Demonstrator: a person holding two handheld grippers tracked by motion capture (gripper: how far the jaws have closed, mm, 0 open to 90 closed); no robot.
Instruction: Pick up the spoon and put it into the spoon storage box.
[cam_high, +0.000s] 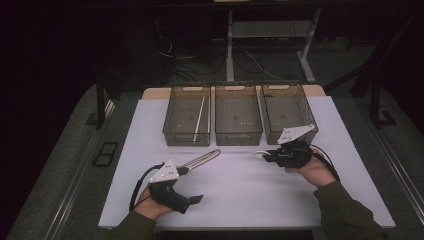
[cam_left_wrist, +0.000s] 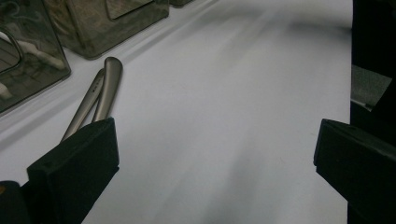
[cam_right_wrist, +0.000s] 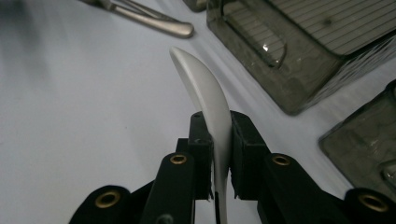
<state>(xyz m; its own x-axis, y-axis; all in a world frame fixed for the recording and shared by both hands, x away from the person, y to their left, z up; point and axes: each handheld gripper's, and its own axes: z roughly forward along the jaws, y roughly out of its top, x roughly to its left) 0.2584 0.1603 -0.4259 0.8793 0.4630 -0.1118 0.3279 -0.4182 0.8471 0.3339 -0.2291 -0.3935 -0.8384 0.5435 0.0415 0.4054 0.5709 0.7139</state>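
My right jaws (cam_right_wrist: 215, 154) are clamped on a white spoon (cam_right_wrist: 205, 100), lifted off the white surface (cam_high: 240, 190) near the three bins (cam_high: 238, 117) — not yet binned. My left jaws (cam_left_wrist: 210, 158) gape empty beside two metal handles (cam_left_wrist: 100, 93) — those wait. One long utensil lies in the left bin.

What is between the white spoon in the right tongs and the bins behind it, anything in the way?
Nothing visible. The right tongs are shut on the white spoon, held just in front of the right bin. Only bare white mat lies between them; the metal cutlery lies off toward the left tongs.
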